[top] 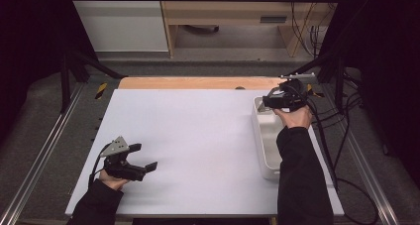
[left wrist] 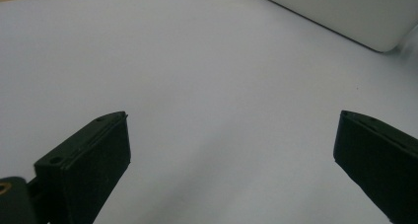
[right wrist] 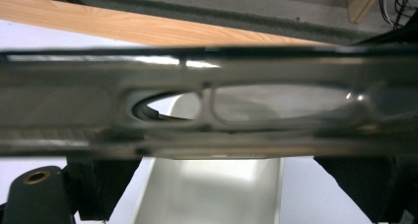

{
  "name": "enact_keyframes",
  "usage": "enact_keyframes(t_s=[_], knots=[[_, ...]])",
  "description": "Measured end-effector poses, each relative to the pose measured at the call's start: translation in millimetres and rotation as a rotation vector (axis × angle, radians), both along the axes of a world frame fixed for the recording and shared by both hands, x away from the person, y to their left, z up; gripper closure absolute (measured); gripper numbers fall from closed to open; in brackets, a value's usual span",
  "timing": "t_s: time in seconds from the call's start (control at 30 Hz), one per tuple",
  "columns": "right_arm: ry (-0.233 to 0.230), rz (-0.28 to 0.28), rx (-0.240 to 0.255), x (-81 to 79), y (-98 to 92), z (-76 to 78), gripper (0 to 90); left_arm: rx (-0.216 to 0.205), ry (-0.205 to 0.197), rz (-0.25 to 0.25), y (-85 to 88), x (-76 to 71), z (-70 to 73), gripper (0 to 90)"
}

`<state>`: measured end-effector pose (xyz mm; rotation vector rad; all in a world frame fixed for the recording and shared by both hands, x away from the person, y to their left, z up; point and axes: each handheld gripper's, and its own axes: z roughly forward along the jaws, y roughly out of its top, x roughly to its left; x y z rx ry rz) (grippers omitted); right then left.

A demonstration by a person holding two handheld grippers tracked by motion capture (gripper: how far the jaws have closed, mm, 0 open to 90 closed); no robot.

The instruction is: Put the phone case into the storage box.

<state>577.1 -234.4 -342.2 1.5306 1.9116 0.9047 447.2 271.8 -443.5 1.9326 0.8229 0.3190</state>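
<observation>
My left gripper [top: 143, 156] hovers low over the white table [top: 198, 136] near its front left corner, open with nothing between its fingers [left wrist: 88, 165]. My right gripper [top: 277, 100] hangs above the far end of a white tray [top: 261, 150] at the table's right side. In the right gripper view a flat, slotted metal bar [right wrist: 74, 110] crosses the whole picture close to the camera and hides the jaw tips. Below it the two black jaws stand wide apart, with the tray's inside [right wrist: 212, 194] showing between them. Whether the bar touches the jaws is unclear.
The tray's near corner [left wrist: 345, 12] shows far off in the left gripper view. A wooden strip [top: 198, 83] runs along the table's far edge. Black frame legs and cables [top: 341, 116] lie past the right edge. A grey bar [top: 297, 78] shows just beyond the right gripper.
</observation>
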Motion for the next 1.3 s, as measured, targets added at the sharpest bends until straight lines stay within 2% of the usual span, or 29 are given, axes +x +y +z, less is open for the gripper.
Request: enact_keyframes(t_s=[0.53,0.73,1.3], knots=[[0.088,-0.052,-0.008,25.5,6.9,-20.9,11.7,0.004,0.004,-0.007,-0.4,0.4,-0.8,0.3],[0.111,-0.067,0.003,31.8,7.5,-24.4,11.7,0.005,0.005,-0.01,-0.7,0.5,-1.1,0.3],[0.184,-0.083,-0.009,47.2,11.0,-32.1,11.7,0.004,0.011,-0.014,-0.4,1.3,-1.7,0.3]])
